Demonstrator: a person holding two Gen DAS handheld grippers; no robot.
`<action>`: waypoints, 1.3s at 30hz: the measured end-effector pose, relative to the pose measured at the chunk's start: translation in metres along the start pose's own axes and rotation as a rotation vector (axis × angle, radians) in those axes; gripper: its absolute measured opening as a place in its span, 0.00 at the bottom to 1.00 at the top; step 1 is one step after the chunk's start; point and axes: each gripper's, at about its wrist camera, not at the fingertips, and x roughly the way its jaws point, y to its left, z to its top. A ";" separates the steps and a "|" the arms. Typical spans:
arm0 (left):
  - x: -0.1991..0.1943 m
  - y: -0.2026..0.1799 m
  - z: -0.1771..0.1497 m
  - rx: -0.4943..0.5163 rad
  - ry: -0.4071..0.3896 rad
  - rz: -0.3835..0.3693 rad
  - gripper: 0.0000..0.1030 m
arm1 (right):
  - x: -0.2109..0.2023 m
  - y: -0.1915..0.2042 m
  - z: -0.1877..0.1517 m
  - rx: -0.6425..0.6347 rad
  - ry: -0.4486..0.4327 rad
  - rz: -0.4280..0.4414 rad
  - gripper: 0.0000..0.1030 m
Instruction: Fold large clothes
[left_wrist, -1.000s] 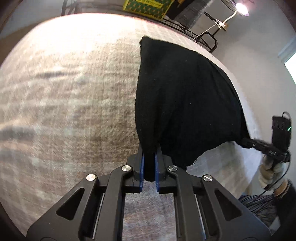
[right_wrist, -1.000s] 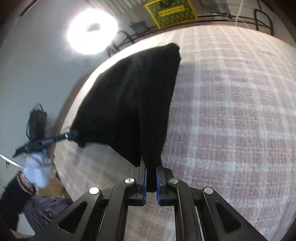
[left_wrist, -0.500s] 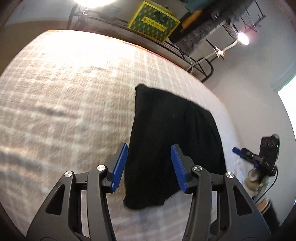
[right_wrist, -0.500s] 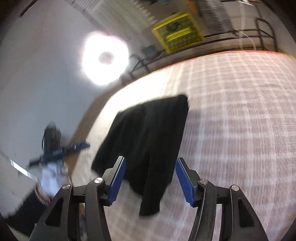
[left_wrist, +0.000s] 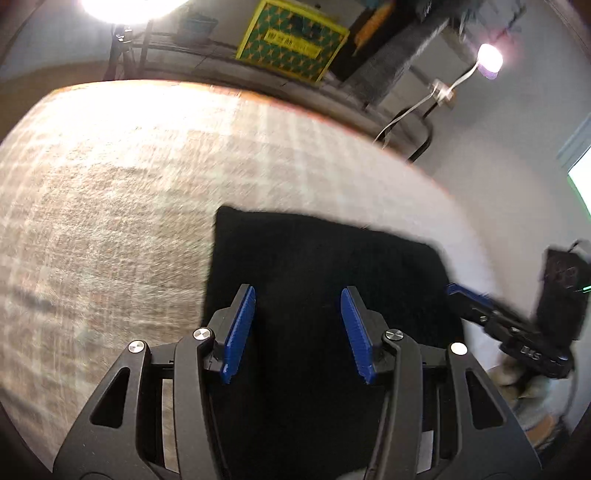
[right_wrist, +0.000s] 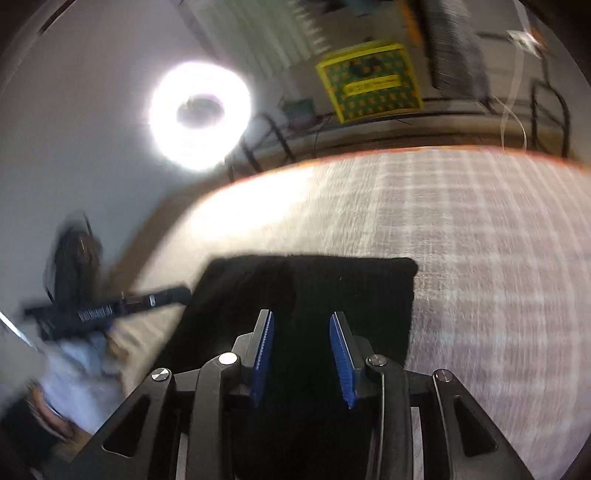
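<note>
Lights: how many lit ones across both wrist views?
2. A ring light at the far left corner of the bed, and a small lamp on a stalk at the far right; others may be out of view.

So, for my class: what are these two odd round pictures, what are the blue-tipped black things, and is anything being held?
Each picture comes from a fisheye camera mounted on a hand-held gripper that a person carries, one per hand. The left hand-held gripper and right hand-held gripper each show two blue-padded fingers, spread open and holding nothing. Below them a black garment, folded, lies flat on a checked cloth surface. In each view the other gripper appears at the edge.
</note>
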 end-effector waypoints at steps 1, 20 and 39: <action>0.008 0.002 -0.003 0.008 0.013 0.028 0.49 | 0.009 0.003 -0.004 -0.036 0.029 -0.038 0.33; -0.025 0.092 -0.029 -0.351 0.055 -0.243 0.74 | -0.041 -0.100 -0.043 0.333 -0.020 0.176 0.69; 0.043 0.050 0.041 -0.209 -0.037 -0.100 0.54 | 0.002 -0.024 -0.046 -0.001 0.094 0.052 0.43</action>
